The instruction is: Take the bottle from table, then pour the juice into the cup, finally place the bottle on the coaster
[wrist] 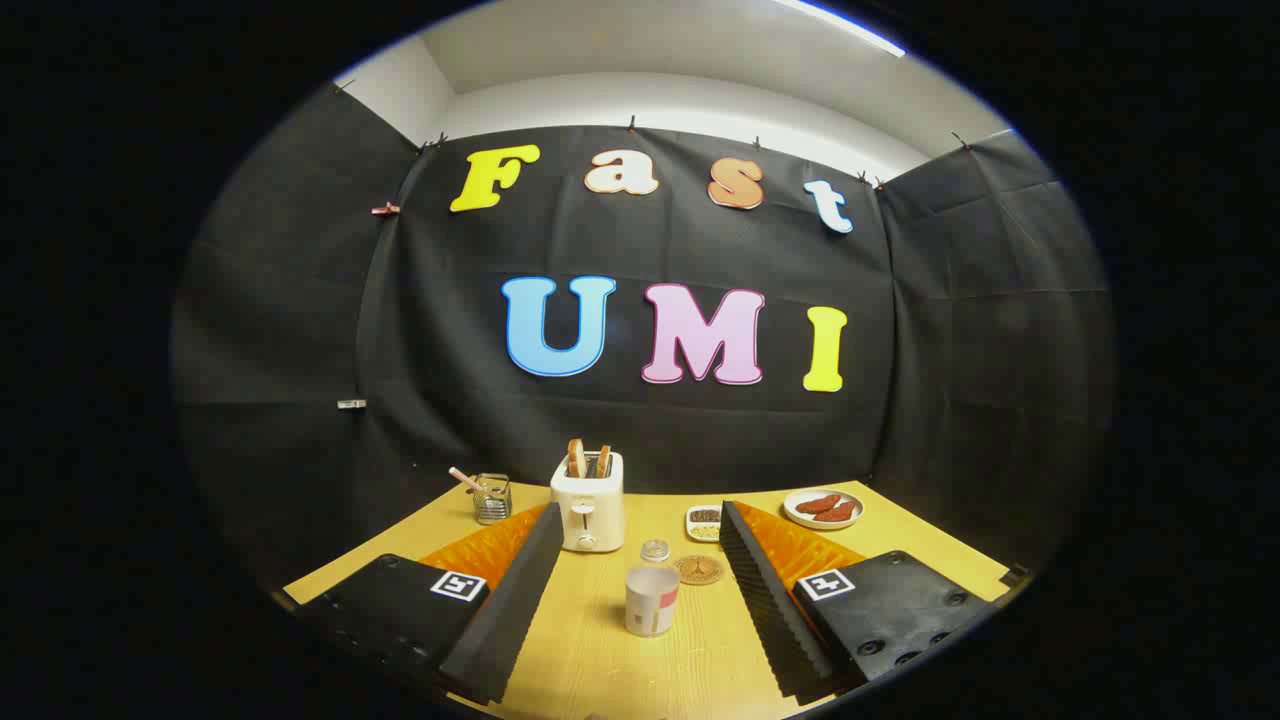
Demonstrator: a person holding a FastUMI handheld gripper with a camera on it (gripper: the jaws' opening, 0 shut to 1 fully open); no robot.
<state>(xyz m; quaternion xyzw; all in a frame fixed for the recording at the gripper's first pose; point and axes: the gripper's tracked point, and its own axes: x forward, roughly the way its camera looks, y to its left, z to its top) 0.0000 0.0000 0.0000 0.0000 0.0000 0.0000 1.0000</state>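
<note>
Gripper [640, 600] spread wide, holding nothing; could knock over cup [652, 600] reaching for bottle [655, 551] just behind, mid-table [600, 660].

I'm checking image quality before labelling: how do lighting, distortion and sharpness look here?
Gripper view: strong fisheye bending, the table edge and wall curve; lit evenly from a ceiling strip, soft shadows; cup, small bottle behind it, coaster and toaster sharp; open gripper fingers straddle the cup, slightly soft up close.
</note>
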